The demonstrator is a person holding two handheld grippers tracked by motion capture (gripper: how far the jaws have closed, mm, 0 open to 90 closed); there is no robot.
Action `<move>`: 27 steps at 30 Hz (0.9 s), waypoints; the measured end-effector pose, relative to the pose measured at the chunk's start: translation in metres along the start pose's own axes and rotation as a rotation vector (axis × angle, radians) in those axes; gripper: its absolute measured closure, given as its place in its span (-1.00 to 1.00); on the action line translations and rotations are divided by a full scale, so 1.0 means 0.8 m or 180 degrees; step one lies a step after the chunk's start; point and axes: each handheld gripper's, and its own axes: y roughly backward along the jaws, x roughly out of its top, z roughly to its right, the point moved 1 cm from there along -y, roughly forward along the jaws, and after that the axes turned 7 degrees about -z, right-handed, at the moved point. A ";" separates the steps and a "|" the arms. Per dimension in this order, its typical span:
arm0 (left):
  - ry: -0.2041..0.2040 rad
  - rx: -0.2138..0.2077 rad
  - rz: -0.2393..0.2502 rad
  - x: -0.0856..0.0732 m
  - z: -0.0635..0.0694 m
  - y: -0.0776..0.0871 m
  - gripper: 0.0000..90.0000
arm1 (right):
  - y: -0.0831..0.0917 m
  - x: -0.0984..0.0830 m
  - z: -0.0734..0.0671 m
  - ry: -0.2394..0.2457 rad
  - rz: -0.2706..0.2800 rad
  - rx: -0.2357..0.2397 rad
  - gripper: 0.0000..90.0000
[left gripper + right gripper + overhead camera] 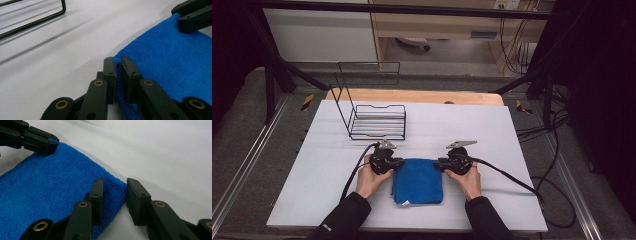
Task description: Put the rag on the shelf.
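White-covered worktop (pixel 512 150) on a wooden board, ringed by grey padded floor (pixel 242 130) and a black metal frame (pixel 412 9); beyond, pale wooden furniture (pixel 437 22), a white panel (pixel 317 35), dangling cables (pixel 512 45); dim, dark at both sides

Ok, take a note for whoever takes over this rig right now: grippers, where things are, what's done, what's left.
Left gripper: shut on the far left corner of the blue cloth.
Right gripper: jaws astride the far right corner, a gap still showing at one pad, not clamped.
Cloth: folded, flat on the white table, nearer than the wire rack.
Done: left corner gripped.
Left: probably close the right gripper, then lift.
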 end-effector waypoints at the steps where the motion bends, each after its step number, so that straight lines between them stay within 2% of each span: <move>1: -0.0002 -0.0003 0.0003 0.000 0.000 0.000 0.82 | 0.000 0.000 0.000 -0.0016 -0.0004 0.0021 0.57; 7: 0.0014 -0.0023 0.0029 -0.001 -0.001 0.000 0.83 | 0.000 0.001 0.001 -0.0084 -0.0037 0.0094 0.80; 13: 0.0055 -0.0063 0.0041 -0.001 -0.004 0.003 0.87 | 0.004 0.003 0.001 -0.0132 -0.0030 0.0139 0.88; 21: 0.0036 -0.0095 0.0163 0.000 -0.002 0.022 0.88 | 0.018 0.005 -0.006 -0.0153 0.0142 0.0227 0.89; 27: 0.0010 -0.0095 0.0261 0.000 0.004 0.032 0.88 | 0.031 0.006 -0.010 -0.0095 0.0273 0.0267 0.89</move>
